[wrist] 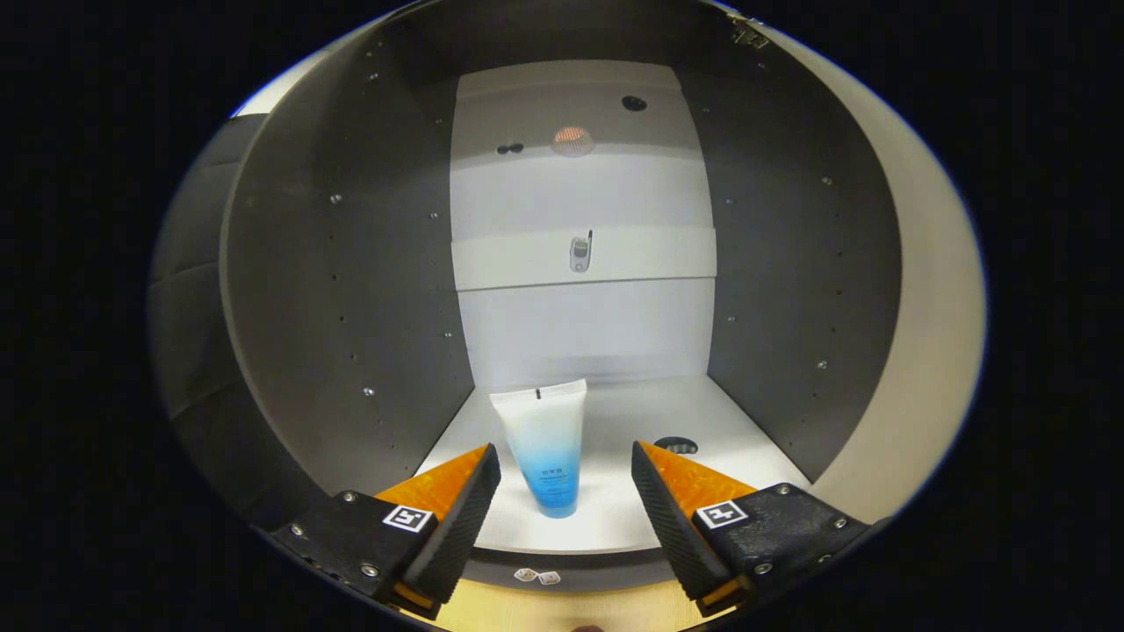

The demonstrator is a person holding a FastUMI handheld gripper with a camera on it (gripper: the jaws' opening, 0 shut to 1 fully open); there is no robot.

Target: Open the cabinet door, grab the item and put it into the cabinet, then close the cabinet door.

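Tube stands inside cabinet, between spread, untouching fingers

Tube glossy plastic; cabinet walls matt; claw pads ribbed.

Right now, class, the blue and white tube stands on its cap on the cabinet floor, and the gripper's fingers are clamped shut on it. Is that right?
Not quite. The gripper view shows the tube standing on its cap on the cabinet floor, but the gripper is open: its fingers stand apart on either side, clear of the tube.
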